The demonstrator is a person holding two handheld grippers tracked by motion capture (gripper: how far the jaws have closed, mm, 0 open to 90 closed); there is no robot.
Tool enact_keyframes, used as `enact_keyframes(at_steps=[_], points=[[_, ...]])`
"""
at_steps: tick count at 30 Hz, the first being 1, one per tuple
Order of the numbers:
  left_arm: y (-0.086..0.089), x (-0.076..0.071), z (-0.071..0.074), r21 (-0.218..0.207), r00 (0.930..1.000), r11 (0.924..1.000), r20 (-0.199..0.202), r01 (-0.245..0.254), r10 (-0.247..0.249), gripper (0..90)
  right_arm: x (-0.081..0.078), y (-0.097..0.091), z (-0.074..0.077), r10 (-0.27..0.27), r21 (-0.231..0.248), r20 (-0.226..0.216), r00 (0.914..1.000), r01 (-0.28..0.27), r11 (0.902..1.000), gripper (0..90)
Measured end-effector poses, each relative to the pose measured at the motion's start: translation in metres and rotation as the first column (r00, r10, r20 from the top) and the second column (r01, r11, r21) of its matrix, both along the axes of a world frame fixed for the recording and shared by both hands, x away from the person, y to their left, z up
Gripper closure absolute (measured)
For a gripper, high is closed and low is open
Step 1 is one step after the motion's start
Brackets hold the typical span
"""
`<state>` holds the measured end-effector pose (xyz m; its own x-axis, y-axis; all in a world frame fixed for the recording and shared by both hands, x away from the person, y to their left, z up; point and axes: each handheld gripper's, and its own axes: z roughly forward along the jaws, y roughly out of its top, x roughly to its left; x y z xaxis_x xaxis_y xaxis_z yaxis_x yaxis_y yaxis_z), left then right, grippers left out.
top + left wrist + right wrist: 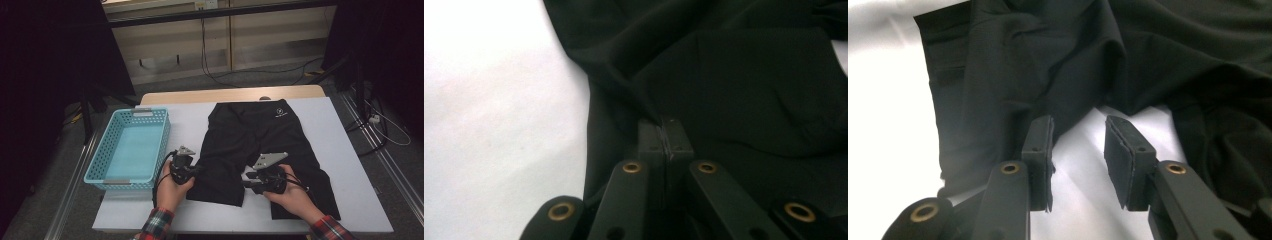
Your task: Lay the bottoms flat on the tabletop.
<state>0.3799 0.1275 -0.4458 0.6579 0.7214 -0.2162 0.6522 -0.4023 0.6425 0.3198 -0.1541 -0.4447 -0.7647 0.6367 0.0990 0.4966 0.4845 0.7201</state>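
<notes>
Black shorts (255,130) lie flat on the white table (330,135), waistband far, legs toward me. My left gripper (195,170) sits at the outer edge of the left leg. In the left gripper view its jaws (665,136) are pressed together at that edge of the shorts (744,90), with a fold of cloth running into the tips. My right gripper (248,179) rests between the two legs near the crotch. Its jaws (1078,125) stand apart over bare white table, the left pad (1040,145) against the black cloth (1048,60) and nothing between the pads.
A light blue plastic basket (134,111) stands empty at the table's left side, close to my left hand. Bare table shows right of the shorts and along the front edge (225,220). Cables lie on the floor beyond the table.
</notes>
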Motion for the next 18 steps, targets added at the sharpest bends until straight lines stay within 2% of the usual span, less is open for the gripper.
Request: enact_keyframes(at_steps=[2, 4, 9, 13, 16, 18], points=[[0.001, 0.001, 0.002, -0.032, 1.0, 0.9995, -0.005, -0.006, 0.006, 89.8, 0.003, 0.004, -0.003, -0.004, -0.012, -0.015, 0.9999, 0.004, 0.9999, 66.7], [0.005, 0.001, 0.009, -0.058, 0.9998, 0.9982, 0.01, -0.014, 0.015, 89.9, 0.005, 0.009, -0.006, 0.005, -0.021, -0.029, 0.9996, -0.006, 0.9998, 67.1], [0.019, 0.003, 0.022, -0.113, 0.9979, 0.9925, 0.042, -0.045, 0.05, 90.0, 0.006, 0.011, -0.007, 0.0, -0.024, -0.027, 0.9996, -0.001, 0.9997, 67.0], [0.027, 0.006, 0.028, -0.136, 0.9959, 0.9885, 0.05, -0.067, 0.075, 90.0, 0.005, 0.013, -0.007, 0.013, -0.019, -0.023, 0.9996, -0.014, 0.9997, 61.8], [0.027, 0.007, 0.025, -0.13, 0.9971, 0.9897, 0.039, -0.06, 0.066, 90.0, 0.004, 0.018, -0.007, 0.036, 0.0, -0.029, 0.9989, -0.036, 0.9994, 61.7], [0.026, 0.008, 0.024, -0.125, 0.9968, 0.9902, 0.044, -0.061, 0.067, 90.0, 0.003, 0.021, -0.005, 0.032, 0.001, -0.022, 0.9992, -0.032, 0.9995, 61.4]])
